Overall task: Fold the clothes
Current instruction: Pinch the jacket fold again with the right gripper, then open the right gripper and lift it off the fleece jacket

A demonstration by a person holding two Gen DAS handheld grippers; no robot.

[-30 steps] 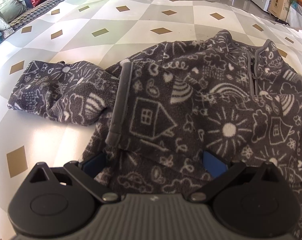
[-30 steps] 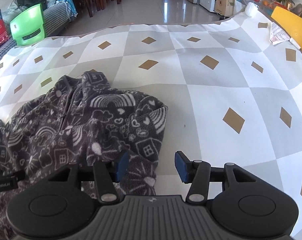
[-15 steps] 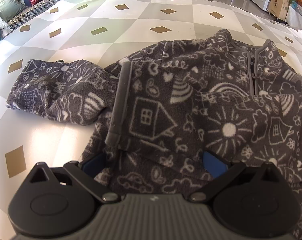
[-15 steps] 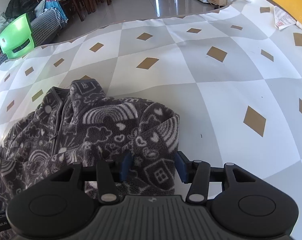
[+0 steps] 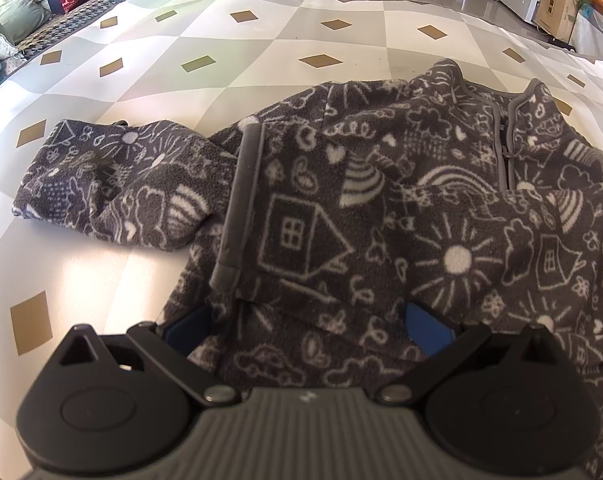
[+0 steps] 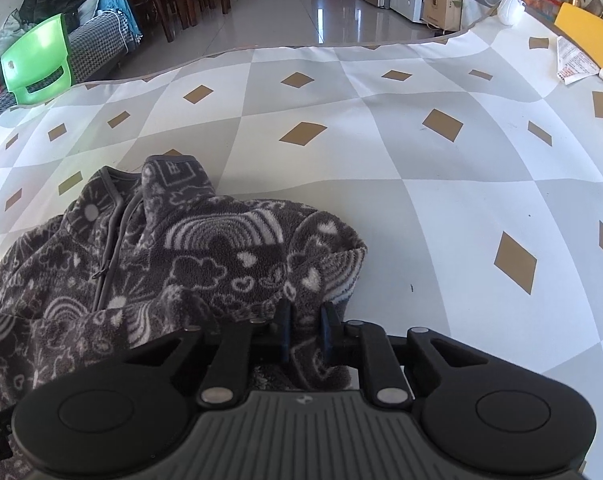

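Observation:
A dark grey fleece jacket (image 5: pixel 381 216) with white doodle print lies on the checked tablecloth (image 5: pixel 261 52). One sleeve (image 5: pixel 113 184) stretches out to the left; a cuffed sleeve end (image 5: pixel 241 200) lies folded over the body. My left gripper (image 5: pixel 307 320) is open, its blue pads either side of the jacket's near hem. In the right wrist view the jacket (image 6: pixel 161 256) fills the lower left. My right gripper (image 6: pixel 304 328) is shut on the jacket's right edge fold.
A green plastic chair (image 6: pixel 37 60) and a sofa stand beyond the table's far left edge. A yellow board (image 6: pixel 589 36) and a printed paper (image 6: pixel 573 60) lie at the far right. Bare tablecloth (image 6: pixel 461 184) spreads right of the jacket.
My right gripper moved forward onto the jacket's right edge and closed on it. My left gripper stayed open at the hem, almost still.

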